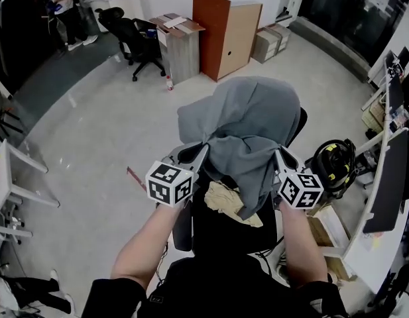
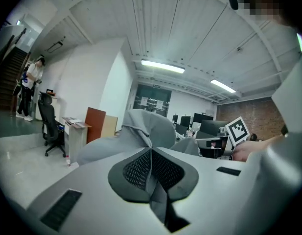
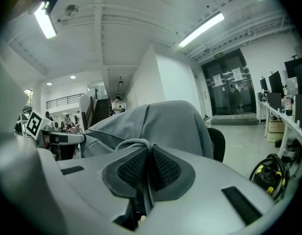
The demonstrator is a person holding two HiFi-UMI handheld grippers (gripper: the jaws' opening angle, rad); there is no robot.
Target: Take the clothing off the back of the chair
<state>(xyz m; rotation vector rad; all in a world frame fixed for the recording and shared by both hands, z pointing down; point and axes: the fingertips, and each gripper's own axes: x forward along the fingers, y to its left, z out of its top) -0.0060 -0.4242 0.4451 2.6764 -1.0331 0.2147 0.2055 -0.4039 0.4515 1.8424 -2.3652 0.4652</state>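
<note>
A grey hooded garment [image 1: 247, 128] hangs bunched above the black chair [image 1: 234, 230], whose backrest edge [image 1: 301, 121] shows behind the cloth. My left gripper [image 1: 203, 154] is shut on the garment's left side, and my right gripper [image 1: 278, 155] is shut on its right side. In the left gripper view the pads meet at the left gripper [image 2: 151, 150] with a fold of the garment [image 2: 147, 126] pinched between them. The right gripper [image 3: 150, 152] likewise pinches a fold of the garment [image 3: 163, 124]; the chair back [image 3: 218, 142] shows behind it. A crumpled tan cloth [image 1: 231, 203] lies under the garment on the chair.
A desk with dark monitors [image 1: 392, 177] runs along the right, with a yellow-and-black coiled object [image 1: 333, 161] beside the chair. Farther off stand a brown cabinet [image 1: 225, 33], a grey stand [image 1: 182, 48], cardboard boxes [image 1: 270, 42] and another black chair [image 1: 134, 38]. A person [image 1: 61, 5] stands far left.
</note>
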